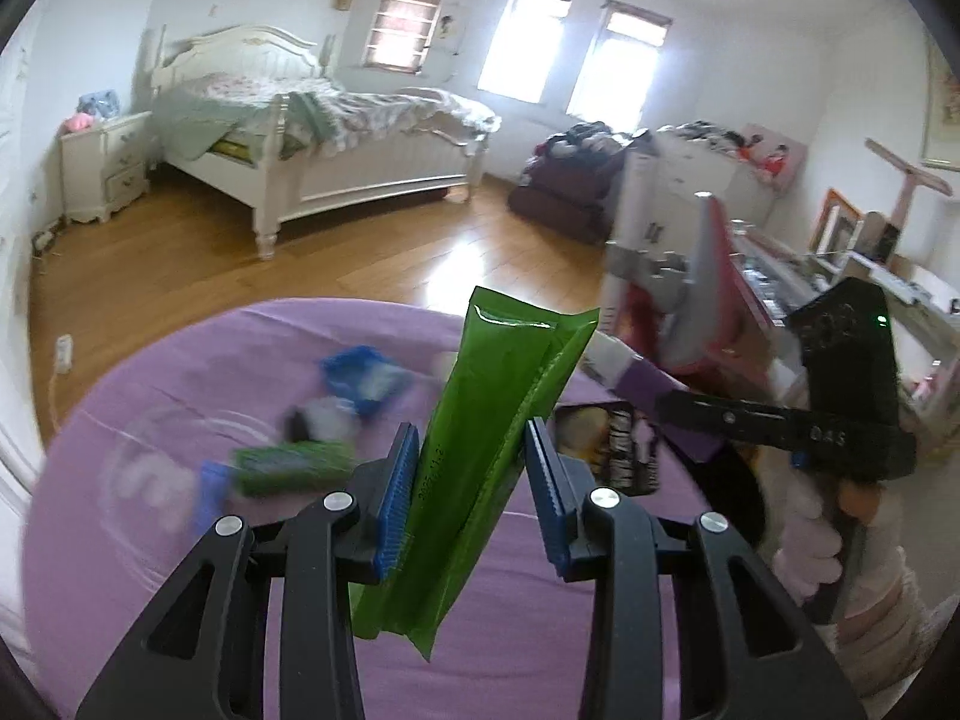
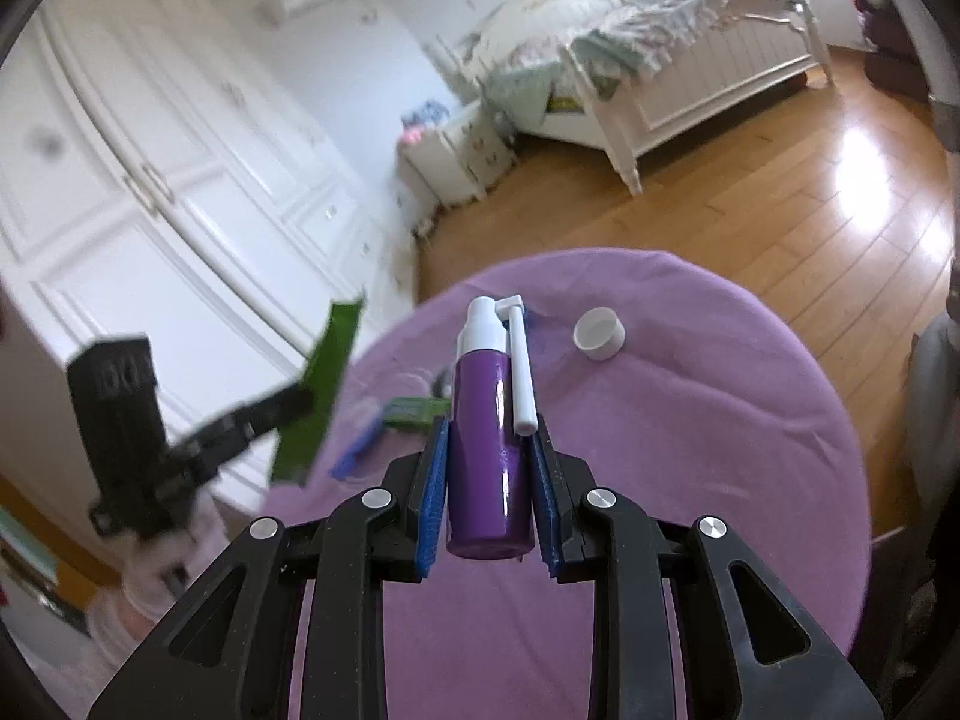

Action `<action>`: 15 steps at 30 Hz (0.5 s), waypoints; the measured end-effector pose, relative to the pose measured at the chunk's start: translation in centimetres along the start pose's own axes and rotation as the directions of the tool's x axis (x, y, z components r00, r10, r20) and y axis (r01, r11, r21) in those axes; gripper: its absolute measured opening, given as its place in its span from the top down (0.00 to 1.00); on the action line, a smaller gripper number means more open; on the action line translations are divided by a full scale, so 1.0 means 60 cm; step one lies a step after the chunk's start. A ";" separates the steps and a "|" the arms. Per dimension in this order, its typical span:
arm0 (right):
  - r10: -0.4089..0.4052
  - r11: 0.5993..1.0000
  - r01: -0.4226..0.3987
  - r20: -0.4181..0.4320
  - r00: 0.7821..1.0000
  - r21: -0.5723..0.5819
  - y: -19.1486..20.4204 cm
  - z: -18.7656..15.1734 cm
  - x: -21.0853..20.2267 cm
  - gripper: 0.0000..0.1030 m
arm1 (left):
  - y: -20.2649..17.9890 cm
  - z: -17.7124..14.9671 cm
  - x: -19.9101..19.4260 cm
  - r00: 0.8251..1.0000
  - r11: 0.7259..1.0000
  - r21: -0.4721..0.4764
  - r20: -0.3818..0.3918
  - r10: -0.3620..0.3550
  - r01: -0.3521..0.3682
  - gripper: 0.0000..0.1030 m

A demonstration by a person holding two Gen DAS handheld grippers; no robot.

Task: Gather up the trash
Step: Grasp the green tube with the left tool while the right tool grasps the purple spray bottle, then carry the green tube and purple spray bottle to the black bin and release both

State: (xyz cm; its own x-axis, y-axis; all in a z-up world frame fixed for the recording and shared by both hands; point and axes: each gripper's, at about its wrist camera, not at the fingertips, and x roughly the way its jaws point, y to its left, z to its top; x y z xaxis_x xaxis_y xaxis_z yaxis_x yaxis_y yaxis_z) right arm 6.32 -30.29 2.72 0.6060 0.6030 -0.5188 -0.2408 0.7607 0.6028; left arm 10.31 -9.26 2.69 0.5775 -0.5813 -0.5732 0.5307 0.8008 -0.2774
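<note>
My left gripper (image 1: 471, 480) clamps long green plastic sachet (image 1: 480, 456); my right gripper (image 2: 489, 480) grips purple spray bottle, white nozzle (image 2: 489, 450), above purple-clothed table (image 2: 720, 420).

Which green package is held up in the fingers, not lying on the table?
The long green sachet, clamped upright; the smaller green packet lies on the purple cloth.

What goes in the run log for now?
left tongs: shut on green wrapper | right tongs: shut on purple spray bottle | both lifted

On the tabletop (image 1: 180, 360), the small blue and green items (image 1: 288, 462) are smeared by motion blur; what they are cannot be told.
</note>
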 end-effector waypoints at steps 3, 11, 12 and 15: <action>0.025 1.000 -0.026 0.022 0.999 0.017 -0.008 -0.016 -0.042 0.75 | -0.044 -0.016 0.007 0.999 0.999 -0.018 0.010 -0.033 0.033 0.65; -0.113 0.992 0.118 -0.103 0.988 0.043 -0.072 -0.094 -0.023 0.75 | -0.085 -0.068 0.024 0.999 0.991 -0.129 -0.025 -0.045 0.041 0.65; -0.125 0.990 0.131 -0.112 0.986 0.046 -0.075 -0.106 -0.021 0.75 | -0.089 -0.073 0.017 0.999 0.991 -0.126 -0.027 -0.039 0.035 0.65; -0.207 0.978 0.208 -0.120 0.971 0.000 -0.079 -0.122 -0.013 0.73 | -0.103 -0.082 0.007 0.999 0.993 -0.120 -0.026 -0.021 0.018 0.65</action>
State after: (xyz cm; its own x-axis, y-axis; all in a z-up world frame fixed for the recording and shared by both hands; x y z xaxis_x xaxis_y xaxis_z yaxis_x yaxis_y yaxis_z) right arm 1.45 -32.61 -4.19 0.5469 0.4571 -0.7015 -0.1096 0.8697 0.4812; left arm 4.20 -13.75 0.39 0.5497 -0.5943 -0.5871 0.4630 0.8017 -0.3780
